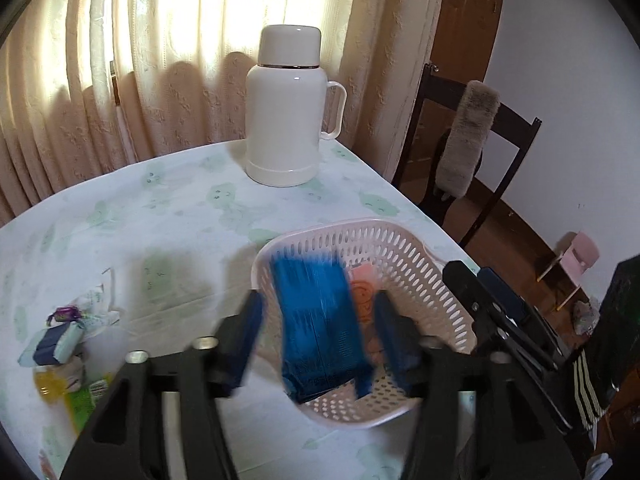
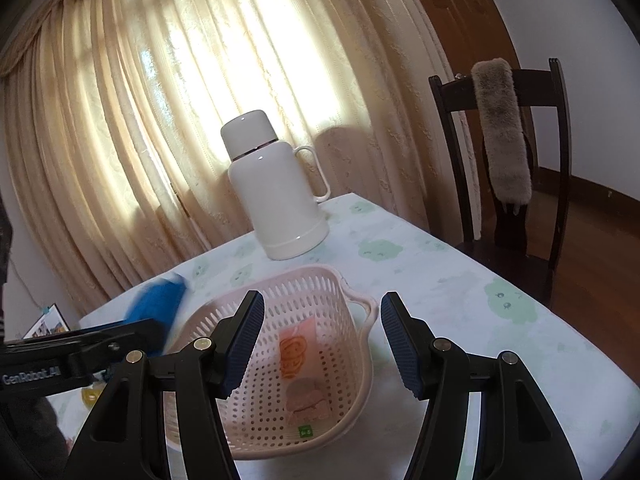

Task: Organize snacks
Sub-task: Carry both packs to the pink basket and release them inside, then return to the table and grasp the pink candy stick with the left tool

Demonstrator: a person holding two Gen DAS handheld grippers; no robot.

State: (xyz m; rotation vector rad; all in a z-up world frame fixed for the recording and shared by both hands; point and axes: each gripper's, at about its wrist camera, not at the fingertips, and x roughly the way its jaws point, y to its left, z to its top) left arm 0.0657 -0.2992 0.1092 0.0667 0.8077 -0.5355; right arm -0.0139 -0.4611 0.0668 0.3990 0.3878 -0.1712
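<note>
A pale pink perforated basket (image 1: pixel 340 226) (image 2: pixel 304 270) stands on the patterned tablecloth. My left gripper (image 1: pixel 320 340) hangs over it. A blurred blue snack packet (image 1: pixel 320 320) sits between its fingers with a small gap on each side, so the pads do not press on it. From the right wrist view, that packet (image 2: pixel 156 308) shows at the tip of the left gripper (image 2: pixel 80 352), by the basket's left rim. My right gripper (image 2: pixel 322 344) stands open above the basket with nothing between its fingers. A clear packet with orange print (image 2: pixel 298 356) (image 1: pixel 362 292) lies on the basket floor.
A white thermos jug (image 1: pixel 286 120) (image 2: pixel 276 200) stands behind the basket near the curtain. Several loose snacks (image 1: pixel 60 344) lie in a pile at the table's left. A dark chair with a furry cover (image 1: pixel 468 140) (image 2: pixel 504 128) stands off the right table edge.
</note>
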